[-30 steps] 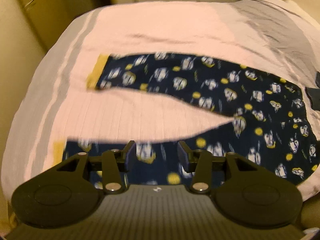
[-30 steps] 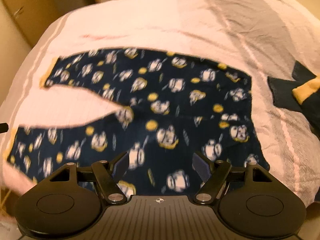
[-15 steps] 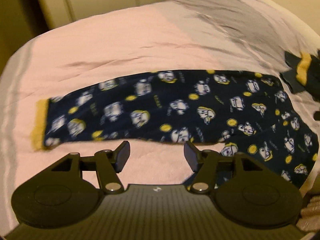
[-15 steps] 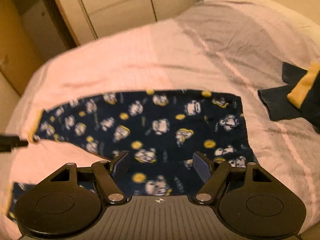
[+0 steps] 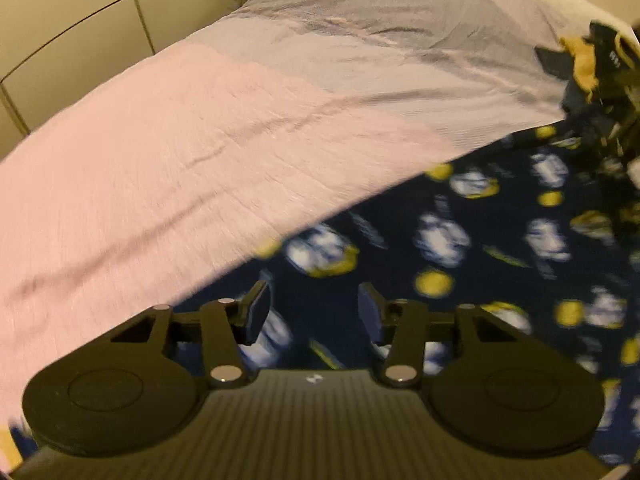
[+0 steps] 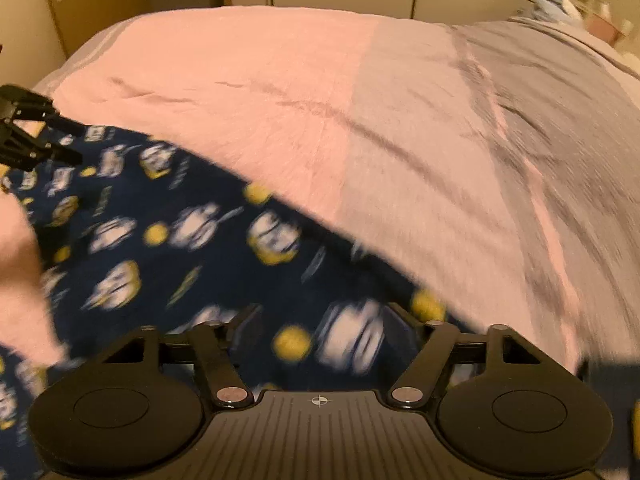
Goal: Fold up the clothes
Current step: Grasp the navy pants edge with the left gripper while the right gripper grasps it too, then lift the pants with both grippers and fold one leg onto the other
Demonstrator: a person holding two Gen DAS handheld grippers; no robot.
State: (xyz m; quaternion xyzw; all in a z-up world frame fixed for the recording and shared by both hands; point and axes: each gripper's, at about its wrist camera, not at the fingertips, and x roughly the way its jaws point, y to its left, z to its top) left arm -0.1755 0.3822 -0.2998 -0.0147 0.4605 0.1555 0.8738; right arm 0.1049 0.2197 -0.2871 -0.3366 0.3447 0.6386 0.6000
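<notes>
Currently: pants [image 5: 460, 264] flat on bed [image 5: 200, 128], long axis across both views. Left gripper [image 5: 314, 308] over leg end, right gripper [image 6: 320, 326] over other end. Both fingers spread, empty; cloth directly beneath each. Judgement: far edge ahead, each arm nearer own end.

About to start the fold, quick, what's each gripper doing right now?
Left gripper: open, empty, over the pajama pants.
Right gripper: open, empty, over the pants too.
</notes>
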